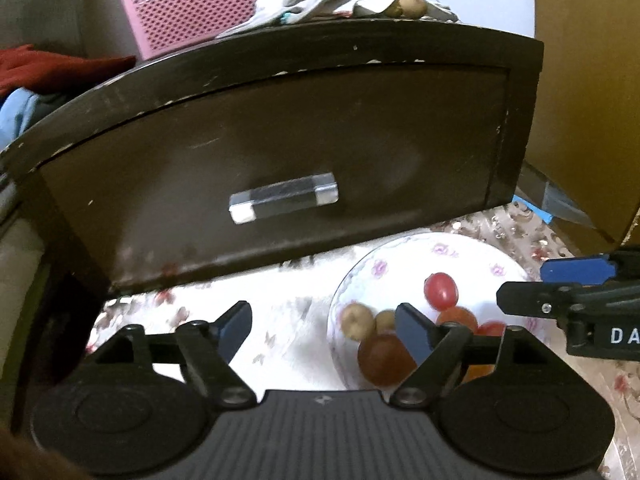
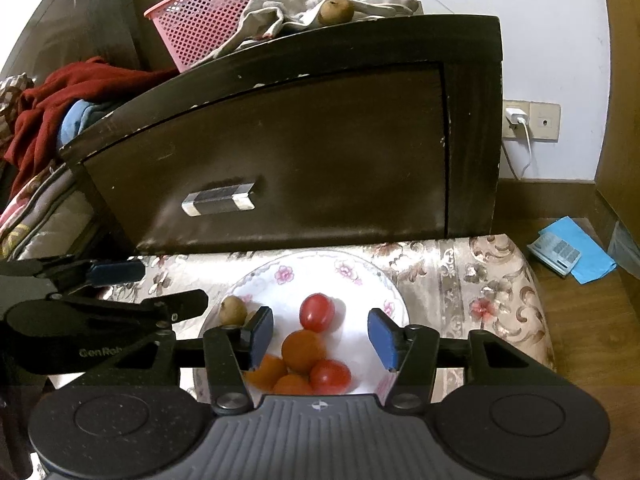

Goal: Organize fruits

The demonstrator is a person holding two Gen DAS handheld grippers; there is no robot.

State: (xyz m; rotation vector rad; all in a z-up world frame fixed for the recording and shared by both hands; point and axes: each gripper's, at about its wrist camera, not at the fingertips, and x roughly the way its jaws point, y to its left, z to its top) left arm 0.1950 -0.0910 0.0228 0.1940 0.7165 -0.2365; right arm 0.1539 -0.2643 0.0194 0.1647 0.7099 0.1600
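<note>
A white floral plate (image 2: pixel 360 276) sits on a flower-patterned cushion and holds several fruits: red tomatoes (image 2: pixel 317 312), orange fruits (image 2: pixel 303 350) and small brown fruits (image 2: pixel 234 310). My right gripper (image 2: pixel 320 338) is open and empty, hovering just above the fruits, its fingers on either side of the pile. My left gripper (image 1: pixel 324 326) is open and empty at the plate's left edge (image 1: pixel 472 252); the tomato (image 1: pixel 440 290) and brown fruits (image 1: pixel 356 320) show there. Another brown fruit (image 2: pixel 335 11) lies on cloth on top of the cabinet.
A dark wooden cabinet (image 2: pixel 320 152) with a metal drawer handle (image 2: pixel 218 199) stands directly behind the cushion (image 2: pixel 480 280). A pink basket (image 2: pixel 200 24), a metal cylinder and rags sit on top. Red and blue clothes lie left. A blue packet (image 2: pixel 568 250) lies on the floor right.
</note>
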